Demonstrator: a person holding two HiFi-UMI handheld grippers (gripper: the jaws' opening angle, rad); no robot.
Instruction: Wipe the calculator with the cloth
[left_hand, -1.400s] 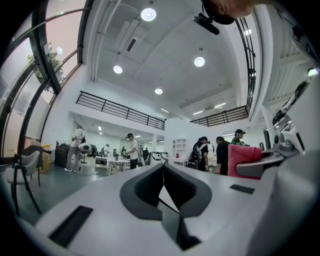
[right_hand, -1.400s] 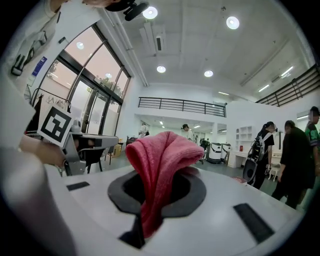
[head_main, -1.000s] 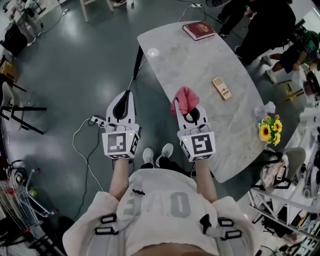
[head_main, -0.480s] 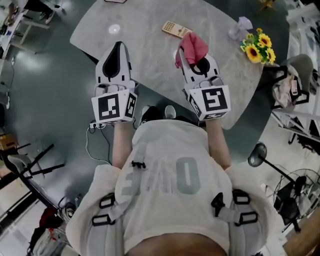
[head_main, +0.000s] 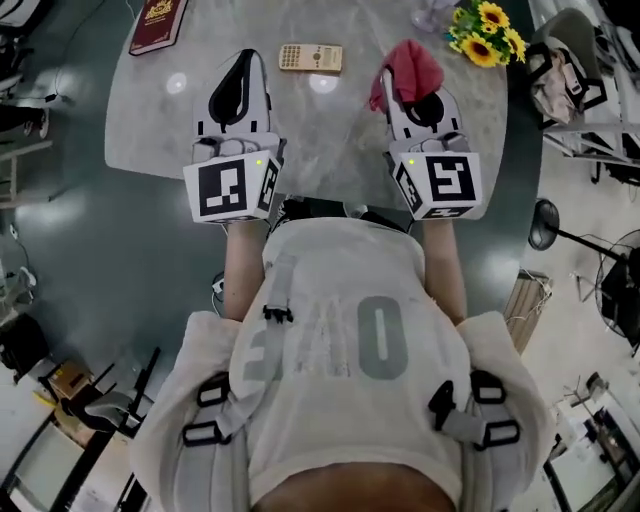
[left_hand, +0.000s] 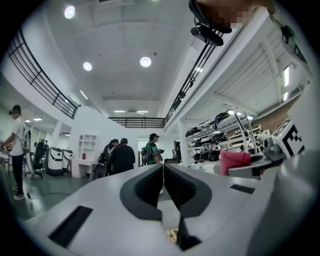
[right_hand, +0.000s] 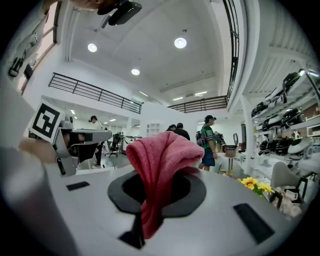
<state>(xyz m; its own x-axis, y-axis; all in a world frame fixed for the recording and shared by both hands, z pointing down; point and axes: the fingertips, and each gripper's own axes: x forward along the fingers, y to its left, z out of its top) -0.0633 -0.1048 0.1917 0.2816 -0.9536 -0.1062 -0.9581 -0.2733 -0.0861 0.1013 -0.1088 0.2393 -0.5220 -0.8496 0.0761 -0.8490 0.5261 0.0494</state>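
Swung round to face the surface (head_main: 330, 140), so the calculator (head_main: 310, 58) now lies just ahead. Right tool (head_main: 405, 95) grips the pink cloth (head_main: 410, 70), ready for wiping; left tool (head_main: 241, 68) is clenched empty, free to steady it.

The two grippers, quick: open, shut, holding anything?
Left gripper: closed, empty.
Right gripper: closed on the pink cloth.

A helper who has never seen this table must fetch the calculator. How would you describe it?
Find the grey marble table before the person. Along its far side, between the dark red book at left and the sunflowers at right, lies the calculator. It alone is a flat beige slab with rows of small keys.
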